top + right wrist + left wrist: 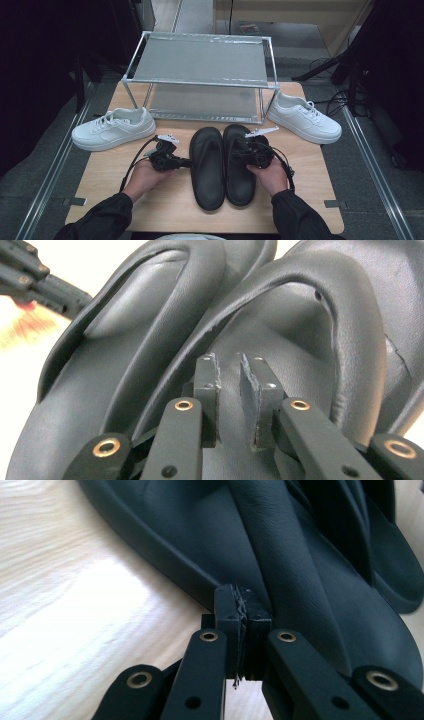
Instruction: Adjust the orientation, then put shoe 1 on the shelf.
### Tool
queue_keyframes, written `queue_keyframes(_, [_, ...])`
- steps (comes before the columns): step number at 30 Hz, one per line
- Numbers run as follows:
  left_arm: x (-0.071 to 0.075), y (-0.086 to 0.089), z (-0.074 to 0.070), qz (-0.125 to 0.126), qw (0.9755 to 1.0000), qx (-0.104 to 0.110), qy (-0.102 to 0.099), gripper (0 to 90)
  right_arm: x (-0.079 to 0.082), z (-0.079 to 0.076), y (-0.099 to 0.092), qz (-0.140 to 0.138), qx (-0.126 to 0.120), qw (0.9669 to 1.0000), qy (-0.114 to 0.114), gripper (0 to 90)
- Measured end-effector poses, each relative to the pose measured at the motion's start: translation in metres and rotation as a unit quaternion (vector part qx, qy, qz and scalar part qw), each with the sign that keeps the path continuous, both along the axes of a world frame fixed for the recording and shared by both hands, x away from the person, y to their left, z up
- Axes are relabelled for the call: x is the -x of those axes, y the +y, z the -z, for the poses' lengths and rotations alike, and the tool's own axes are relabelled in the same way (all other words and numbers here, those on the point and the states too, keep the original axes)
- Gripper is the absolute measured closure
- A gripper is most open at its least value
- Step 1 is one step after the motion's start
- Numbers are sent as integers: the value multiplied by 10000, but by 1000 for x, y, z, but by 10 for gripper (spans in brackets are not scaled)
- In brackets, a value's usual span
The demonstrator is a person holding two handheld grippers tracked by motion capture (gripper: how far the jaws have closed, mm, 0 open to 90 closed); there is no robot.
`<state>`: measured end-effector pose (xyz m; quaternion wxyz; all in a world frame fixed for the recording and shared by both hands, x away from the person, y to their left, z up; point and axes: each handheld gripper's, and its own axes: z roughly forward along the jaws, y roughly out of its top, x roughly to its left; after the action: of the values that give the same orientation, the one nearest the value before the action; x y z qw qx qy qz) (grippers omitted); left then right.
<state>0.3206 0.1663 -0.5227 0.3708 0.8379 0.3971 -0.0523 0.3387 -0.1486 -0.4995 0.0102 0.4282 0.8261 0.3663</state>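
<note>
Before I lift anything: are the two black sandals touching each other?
Touching. In the high view the left sandal and right sandal lie side by side with inner edges pressed together, no table showing between.

Person cut off by bottom edge of high view, 6 o'clock: forearms and sleeves alone in frame

Right gripper (248,152) tips in high view lost against right black sandal (239,165), black on black

Left gripper (242,615) in own view: whether shut pads pinch strap of left black sandal (300,580) cannot tell

Both sandals run past frame edges in gripper views

Rack (200,82) lower shelf partly hidden under upper shelf, 12 o'clock
</note>
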Motion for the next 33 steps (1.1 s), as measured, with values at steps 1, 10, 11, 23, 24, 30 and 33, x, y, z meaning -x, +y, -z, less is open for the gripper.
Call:
queue_keyframes(1, [1, -2, 0, 20, 10000, -7, 15, 890, 0, 0, 0, 30, -5, 10000, 9, 782])
queue_keyframes(10, [3, -2, -9, 215, 9996, 34, -163, 821, 0, -3, -6, 100, -46, 9997, -204, 739])
queue_keyframes(11, [4, -1, -10, 203, 9996, 55, -195, 808, 1, -3, -7, 120, -64, 9997, -219, 734])
queue_keyframes(23, [6, 12, -29, 26, 9979, 361, -535, 407, 5, -9, -11, 172, -253, 9984, -471, 605])
queue_keyframes(24, [6, 13, -30, 11, 9980, 343, -529, 400, 6, -10, -10, 177, -265, 9984, -474, 599])
queue_keyframes(30, [5, 19, -31, -22, 9982, 304, -516, 384, 13, -14, -7, 186, -355, 9975, -580, 570])
queue_keyframes(33, [5, 21, -32, -42, 9981, 293, -537, 381, 16, -14, -4, 220, -387, 9974, -571, 541])
